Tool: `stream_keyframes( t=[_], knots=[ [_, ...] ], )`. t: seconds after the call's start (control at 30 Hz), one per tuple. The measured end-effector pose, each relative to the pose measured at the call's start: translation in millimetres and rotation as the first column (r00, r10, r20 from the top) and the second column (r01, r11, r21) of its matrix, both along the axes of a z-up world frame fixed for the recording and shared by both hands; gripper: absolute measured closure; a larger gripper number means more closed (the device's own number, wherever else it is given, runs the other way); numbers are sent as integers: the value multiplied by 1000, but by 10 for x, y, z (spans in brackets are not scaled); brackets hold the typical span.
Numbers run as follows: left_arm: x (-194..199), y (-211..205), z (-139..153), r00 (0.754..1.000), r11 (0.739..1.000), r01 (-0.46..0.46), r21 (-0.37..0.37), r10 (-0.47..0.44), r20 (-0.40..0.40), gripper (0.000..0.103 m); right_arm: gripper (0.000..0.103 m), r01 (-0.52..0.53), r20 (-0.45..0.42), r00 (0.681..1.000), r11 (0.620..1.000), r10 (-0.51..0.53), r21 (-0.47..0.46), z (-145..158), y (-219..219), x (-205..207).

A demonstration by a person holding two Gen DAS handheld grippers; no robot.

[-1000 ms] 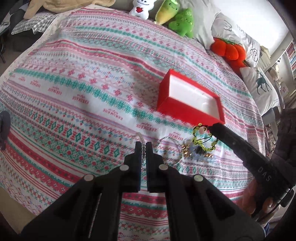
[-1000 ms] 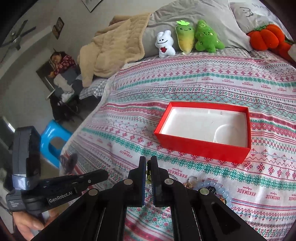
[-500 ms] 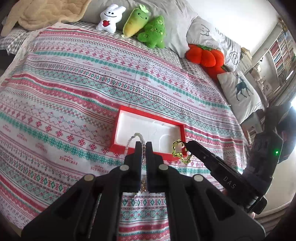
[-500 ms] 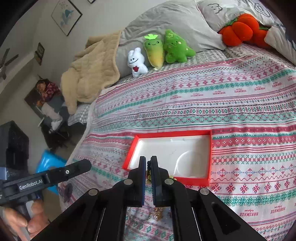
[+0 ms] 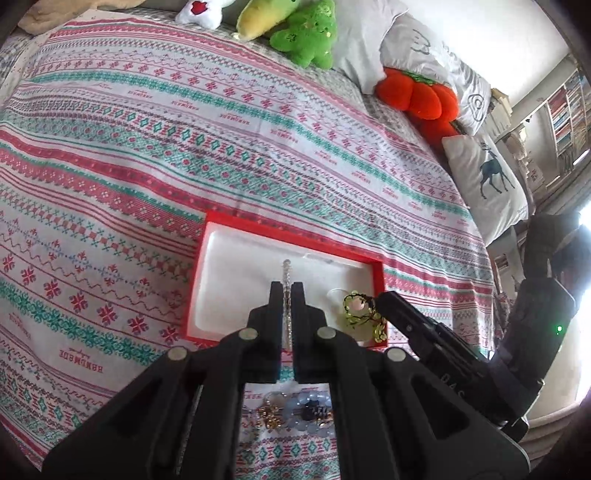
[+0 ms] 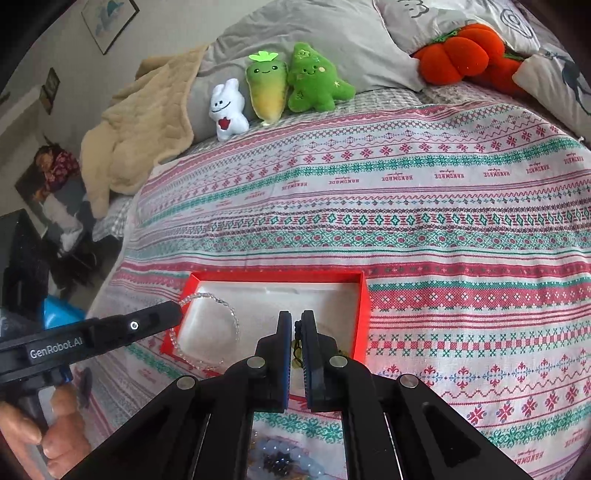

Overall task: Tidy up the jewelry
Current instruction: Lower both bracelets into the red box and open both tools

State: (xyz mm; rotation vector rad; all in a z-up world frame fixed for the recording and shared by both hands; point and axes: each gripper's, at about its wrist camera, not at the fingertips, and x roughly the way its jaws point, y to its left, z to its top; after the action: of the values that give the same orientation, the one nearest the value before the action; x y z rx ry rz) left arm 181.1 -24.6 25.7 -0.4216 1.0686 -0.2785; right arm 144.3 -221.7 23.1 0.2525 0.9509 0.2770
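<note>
A red box [image 5: 199, 273] with a white lining lies on the patterned bedspread; it also shows in the right wrist view [image 6: 364, 314]. My left gripper [image 5: 287, 290] is shut on a clear bead bracelet [image 5: 286, 273], which hangs as a loop over the box's left half [image 6: 225, 308]. My right gripper [image 6: 296, 323] is shut on a yellow-green bead bracelet [image 5: 360, 314] and holds it over the box's right near corner. More jewelry lies on the bedspread in front of the box: a pale blue bead bracelet [image 5: 306, 411] and gold pieces [image 5: 271, 413].
Plush toys [image 6: 280, 88] and grey pillows [image 6: 332, 33] line the far side of the bed. An orange plush pumpkin [image 5: 421, 96] and a deer pillow [image 5: 487, 181] sit at the right. A beige blanket [image 6: 140, 125] is heaped at the left.
Both grippers have lifted their bracelets off the bedspread and carried them forward to above the red box. The box now sits just past both sets of fingertips.
</note>
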Motion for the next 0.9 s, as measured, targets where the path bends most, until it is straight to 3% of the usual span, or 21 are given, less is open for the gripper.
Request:
stream_keyframes(
  t=[0.1,0.2,0.3,0.33,0.43,0.5,0.63,0.9],
  knots=[
    [47,48,-70,999,998,-28,53,30,-24,99,98,-4,-12,1000,1000,4,6,-38,2,24],
    [51,98,-97,998,997,-42,61,45,-40,98,97,-13,-5,1000,1000,13,-7,-19,21,-7],
    [-13,133,-43,999,996,-38,87,39,-17,89,86,0,7,1000,1000,0,-15,35,-17,-50],
    [-59,141,-21,999,994,-32,104,33,-11,83,86,6,9,1000,1000,-6,-13,54,-41,-64],
    [-139,192,-11,1000,992,-20,122,22,-18,80,83,14,17,1000,1000,-14,-9,115,-97,-116],
    [-207,236,-32,999,991,-12,132,17,-36,79,77,17,19,1000,1000,-17,-6,149,-114,-167],
    [-345,279,-123,996,989,13,145,-1,-84,75,49,26,23,999,1000,-27,2,221,-141,-315],
    [-635,214,-399,979,986,74,146,-44,-197,70,48,8,-29,1000,999,-9,-39,219,-106,-630]
  ],
)
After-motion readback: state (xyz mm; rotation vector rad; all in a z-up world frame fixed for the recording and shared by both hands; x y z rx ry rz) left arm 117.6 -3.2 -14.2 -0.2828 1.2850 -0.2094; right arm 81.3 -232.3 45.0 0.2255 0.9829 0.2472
